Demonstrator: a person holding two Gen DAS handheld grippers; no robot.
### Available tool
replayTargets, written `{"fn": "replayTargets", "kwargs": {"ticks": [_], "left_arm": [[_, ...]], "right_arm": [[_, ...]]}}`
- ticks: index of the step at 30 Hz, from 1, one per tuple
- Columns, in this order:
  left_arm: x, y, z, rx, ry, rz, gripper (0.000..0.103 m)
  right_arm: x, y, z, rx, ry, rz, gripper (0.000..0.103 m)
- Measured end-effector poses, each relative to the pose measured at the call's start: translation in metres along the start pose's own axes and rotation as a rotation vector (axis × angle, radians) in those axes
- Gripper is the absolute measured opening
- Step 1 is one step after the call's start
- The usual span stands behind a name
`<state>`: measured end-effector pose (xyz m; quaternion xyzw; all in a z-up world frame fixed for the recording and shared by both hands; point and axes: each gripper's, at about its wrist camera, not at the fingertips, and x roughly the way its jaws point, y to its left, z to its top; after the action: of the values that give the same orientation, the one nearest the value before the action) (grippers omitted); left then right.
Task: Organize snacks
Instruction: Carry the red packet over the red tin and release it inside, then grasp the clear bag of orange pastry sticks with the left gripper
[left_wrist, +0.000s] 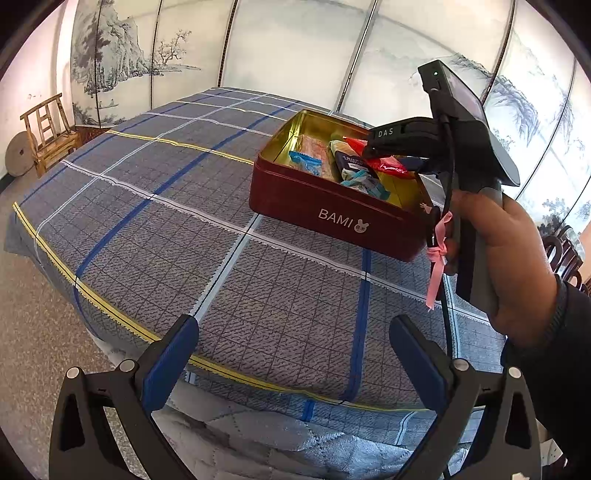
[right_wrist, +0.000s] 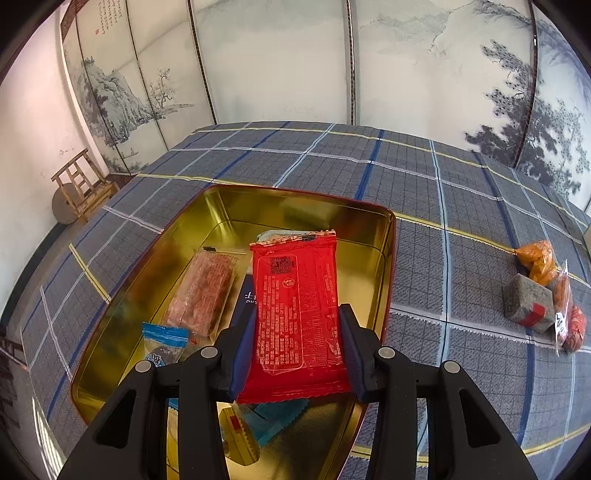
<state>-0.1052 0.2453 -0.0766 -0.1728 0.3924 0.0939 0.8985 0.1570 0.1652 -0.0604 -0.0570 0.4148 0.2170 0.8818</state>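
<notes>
A dark red BAMI tin (left_wrist: 332, 206) with a gold inside (right_wrist: 155, 266) sits open on the plaid cloth and holds several snack packets. My right gripper (right_wrist: 297, 325) is shut on a red snack packet (right_wrist: 299, 310) and holds it above the tin; it also shows in the left wrist view (left_wrist: 391, 166) over the tin's right part. My left gripper (left_wrist: 291, 343) is open and empty, low over the cloth's near edge, in front of the tin.
Loose snacks lie on the cloth to the tin's right: an orange packet (right_wrist: 537, 260), a grey block with a red band (right_wrist: 528, 304) and a clear bag of orange pieces (right_wrist: 569, 317). A wooden chair (left_wrist: 50, 133) stands at the far left by the painted screen.
</notes>
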Motion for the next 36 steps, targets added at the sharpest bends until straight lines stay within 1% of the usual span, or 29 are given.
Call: {"fn": "replayTargets", "kwargs": {"ticks": [4,7,8,9,10,11,12,13,14,15,16,17,18,19,21,23,25,27,29,30,32,34,35,36], "left_arm": [[0.001,-0.003,0.0,0.009,0.005,0.003,0.102],[0.001,-0.004,0.0,0.01,0.005,0.011,0.102],[0.001,-0.004,-0.001,0.01,0.006,0.013,0.102],[0.0,-0.005,-0.001,0.011,0.006,0.016,0.102],[0.0,-0.006,-0.001,0.014,0.004,0.02,0.102],[-0.001,-0.007,-0.001,0.018,0.002,0.023,0.102],[-0.003,-0.008,-0.001,0.023,-0.001,0.026,0.102],[-0.005,-0.009,-0.001,0.03,-0.006,0.028,0.102],[-0.006,-0.011,-0.001,0.037,-0.01,0.032,0.102],[-0.007,-0.013,0.0,0.047,-0.013,0.034,0.102],[-0.008,-0.016,0.0,0.058,-0.017,0.032,0.102],[-0.009,-0.019,0.0,0.07,-0.024,0.03,0.102],[-0.01,-0.023,0.001,0.084,-0.026,0.027,0.102],[-0.01,-0.029,0.002,0.109,-0.026,0.016,0.102],[-0.009,-0.044,0.006,0.153,-0.026,-0.015,0.102],[-0.007,-0.062,0.012,0.197,-0.024,-0.059,0.102],[-0.002,-0.083,0.022,0.24,-0.021,-0.103,0.102],[0.004,-0.107,0.032,0.281,-0.012,-0.144,0.102],[0.011,-0.133,0.043,0.315,-0.007,-0.164,0.102],[0.015,-0.145,0.049,0.326,0.0,-0.183,0.102],[0.026,-0.172,0.061,0.335,0.01,-0.202,0.102],[0.04,-0.2,0.074,0.354,0.005,-0.224,0.102],[0.049,-0.213,0.081,0.363,0.003,-0.221,0.102],[0.06,-0.227,0.088,0.37,-0.002,-0.206,0.102]], "right_arm": [[0.001,0.003,0.0,-0.019,0.0,-0.013,0.044],[0.001,0.002,0.0,-0.02,0.004,-0.004,0.046],[0.001,0.001,0.0,-0.014,0.001,0.015,0.049],[-0.001,-0.001,-0.001,-0.005,-0.005,0.045,0.053],[-0.002,-0.003,-0.001,0.009,-0.009,0.075,0.055],[-0.004,-0.006,-0.002,0.025,-0.016,0.119,0.057],[-0.01,-0.009,-0.003,0.036,-0.033,0.166,0.057],[-0.018,-0.011,-0.004,0.032,-0.063,0.184,0.058],[-0.027,-0.014,-0.006,0.019,-0.094,0.174,0.061],[-0.036,-0.019,-0.008,0.012,-0.119,0.166,0.066],[-0.046,-0.027,-0.01,0.015,-0.146,0.172,0.07],[-0.055,-0.039,-0.013,0.025,-0.176,0.173,0.078],[-0.064,-0.054,-0.017,0.044,-0.197,0.152,0.085],[-0.071,-0.07,-0.02,0.07,-0.211,0.127,0.087],[-0.082,-0.112,-0.028,0.124,-0.234,0.079,0.089],[-0.086,-0.157,-0.039,0.162,-0.234,-0.015,0.089],[-0.086,-0.206,-0.053,0.205,-0.206,-0.119,0.089],[-0.091,-0.259,-0.069,0.282,-0.189,-0.175,0.089],[-0.1,-0.306,-0.088,0.355,-0.187,-0.235,0.089],[-0.105,-0.326,-0.096,0.394,-0.186,-0.253,0.089],[-0.119,-0.362,-0.109,0.48,-0.211,-0.248,0.089],[-0.132,-0.386,-0.118,0.52,-0.236,-0.27,0.089],[-0.135,-0.395,-0.123,0.546,-0.238,-0.27,0.09],[-0.134,-0.405,-0.128,0.59,-0.232,-0.242,0.09]]}}
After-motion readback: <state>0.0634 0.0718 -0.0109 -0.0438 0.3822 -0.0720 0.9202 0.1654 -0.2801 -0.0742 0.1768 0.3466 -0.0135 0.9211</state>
